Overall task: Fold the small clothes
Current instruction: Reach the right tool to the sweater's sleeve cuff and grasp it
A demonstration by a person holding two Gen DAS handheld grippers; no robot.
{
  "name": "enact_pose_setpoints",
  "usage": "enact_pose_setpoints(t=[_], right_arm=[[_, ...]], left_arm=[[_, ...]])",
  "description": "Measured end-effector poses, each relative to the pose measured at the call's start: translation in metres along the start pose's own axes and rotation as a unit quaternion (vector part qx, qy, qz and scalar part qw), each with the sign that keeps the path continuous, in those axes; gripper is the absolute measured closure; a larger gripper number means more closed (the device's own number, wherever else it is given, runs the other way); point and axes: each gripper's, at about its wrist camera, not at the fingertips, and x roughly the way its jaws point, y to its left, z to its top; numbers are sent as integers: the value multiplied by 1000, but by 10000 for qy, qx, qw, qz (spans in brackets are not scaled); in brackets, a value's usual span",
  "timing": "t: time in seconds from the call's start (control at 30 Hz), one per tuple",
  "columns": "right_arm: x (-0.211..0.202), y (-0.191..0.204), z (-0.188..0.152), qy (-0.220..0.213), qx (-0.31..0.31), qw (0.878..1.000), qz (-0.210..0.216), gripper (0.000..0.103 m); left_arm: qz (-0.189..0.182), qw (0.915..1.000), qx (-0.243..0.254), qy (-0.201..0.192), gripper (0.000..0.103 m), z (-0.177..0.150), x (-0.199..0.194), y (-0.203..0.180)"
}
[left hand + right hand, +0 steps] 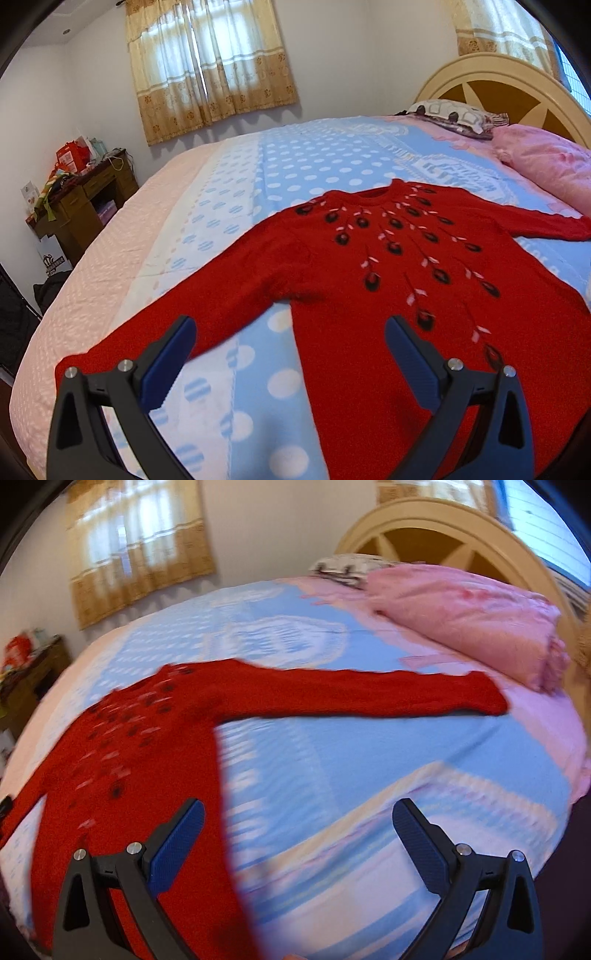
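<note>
I see the bed (229,177) under a blue dotted blanket (325,158); the red sweater (332,266) lies flat on it, front up, sleeves spread; my left gripper (290,334) and right gripper (297,816) hover above it, fingers spread wide, holding nothing.

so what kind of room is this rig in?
A home bedroom, most likely: a bed with a blue polka-dot bedspread, an arched cream wooden headboard, and a folded pink quilt. A red knitted sweater lies spread flat.

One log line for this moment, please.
phase: pre-fold | red sweater: flat on bed, sleeves out | left gripper: open | right gripper: open, empty
</note>
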Motion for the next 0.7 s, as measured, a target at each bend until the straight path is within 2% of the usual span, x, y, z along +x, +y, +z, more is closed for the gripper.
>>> enact_pose_setpoints(t=[0.13, 0.23, 0.43, 0.57, 0.7], right_arm=[[7, -53, 23, -89, 326, 9987, -369, 1], [14, -92, 39, -137, 594, 9957, -700, 5], [43, -170, 66, 87, 1213, 9857, -1163, 24], [64, -203, 79, 223, 1492, 9784, -1414, 31], [87, -219, 89, 441, 1623, 9758, -1395, 35]], left_arm=[[-98, 9997, -179, 118, 0, 8, 18, 11], [-26, 9996, -225, 158, 0, 14, 31, 16], [175, 9992, -265, 246, 0, 26, 60, 24], [286, 9987, -249, 338, 0, 30, 79, 28], [352, 9983, -186, 417, 0, 31, 93, 27]])
